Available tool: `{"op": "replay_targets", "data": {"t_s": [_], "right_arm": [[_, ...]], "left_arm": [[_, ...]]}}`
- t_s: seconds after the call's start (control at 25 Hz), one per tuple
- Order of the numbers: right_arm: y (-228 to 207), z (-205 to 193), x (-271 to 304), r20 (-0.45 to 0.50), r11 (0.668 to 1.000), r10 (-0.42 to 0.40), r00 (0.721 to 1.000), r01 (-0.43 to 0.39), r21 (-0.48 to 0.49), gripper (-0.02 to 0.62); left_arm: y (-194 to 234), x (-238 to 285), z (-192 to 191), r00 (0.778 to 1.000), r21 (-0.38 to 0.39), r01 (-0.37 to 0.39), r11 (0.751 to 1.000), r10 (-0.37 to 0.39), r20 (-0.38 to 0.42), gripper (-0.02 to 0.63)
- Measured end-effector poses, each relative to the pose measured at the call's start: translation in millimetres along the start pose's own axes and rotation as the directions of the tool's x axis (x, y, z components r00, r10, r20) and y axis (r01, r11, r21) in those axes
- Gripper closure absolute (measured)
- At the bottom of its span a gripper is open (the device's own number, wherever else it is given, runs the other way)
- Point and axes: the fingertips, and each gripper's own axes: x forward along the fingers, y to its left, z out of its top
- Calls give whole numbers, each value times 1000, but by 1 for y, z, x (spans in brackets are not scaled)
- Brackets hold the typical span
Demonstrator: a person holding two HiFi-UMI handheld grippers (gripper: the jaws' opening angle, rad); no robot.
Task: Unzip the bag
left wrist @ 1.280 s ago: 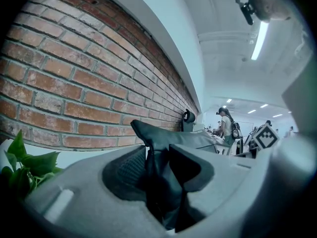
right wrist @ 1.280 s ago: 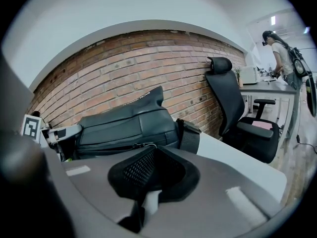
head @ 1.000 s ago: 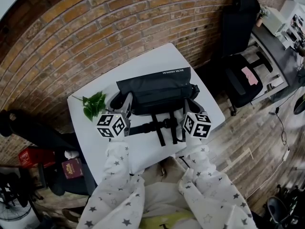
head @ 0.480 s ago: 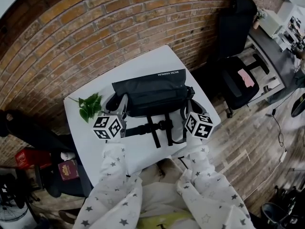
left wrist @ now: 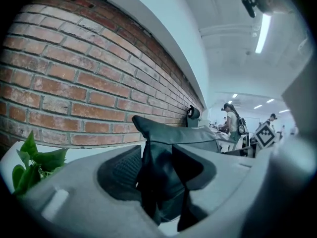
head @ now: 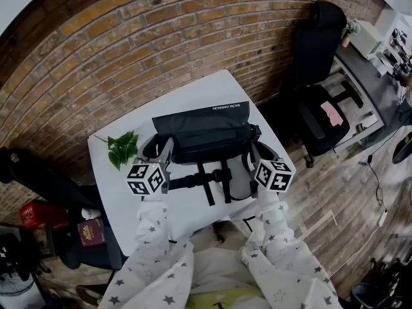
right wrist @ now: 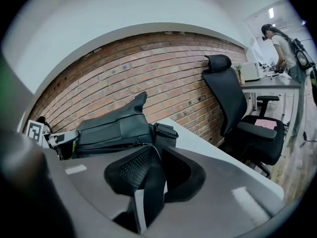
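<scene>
Both star-sleeved arms point(head: 153, 237) reach up from 6 o'clock; left hand-held gripper point(head: 168, 148) at 9 o'clock, jaws opening with bag point(left wrist: 163, 148) fabric between; right hand-held gripper point(head: 253, 154) at 3 o'clock, jaws opening around a black strap point(right wrist: 151, 187).

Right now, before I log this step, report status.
Left gripper opening, bag fabric between jaws. Right gripper opening, strap between jaws. Bag on table, zip unclear. Nothing blocking.

Bag point(head: 205, 132) on counter point(head: 193, 98), centre. Leaf sprig point(head: 121, 148) left of bag, on counter. Chair point(head: 324, 40) right of counter. Brick wall point(head: 129, 50) behind counter.
</scene>
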Motion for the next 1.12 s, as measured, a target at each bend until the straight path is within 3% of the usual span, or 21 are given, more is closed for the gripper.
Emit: {"op": "replay_targets", "data": {"t_s": [0.2,0.32,0.52,0.6,1.12], "right_arm": [[5,11,-13,32,994,101,994,-100,-38,428],[9,24,-25,70,988,141,987,-136,-78,461],[23,44,-34,112,974,205,972,-191,-119,584],[30,51,-36,128,968,233,964,-218,-126,584],[63,95,-65,199,927,354,914,-315,-204,586]], "left_arm": [[-3,-21,9,999,-1,-40,999,40,36,426],[-5,-36,12,996,16,-77,997,76,43,492],[-16,-45,17,995,47,-84,995,82,55,577],[-22,-47,19,995,55,-80,995,77,56,606],[-53,-62,56,989,64,-83,994,74,131,607]]}}
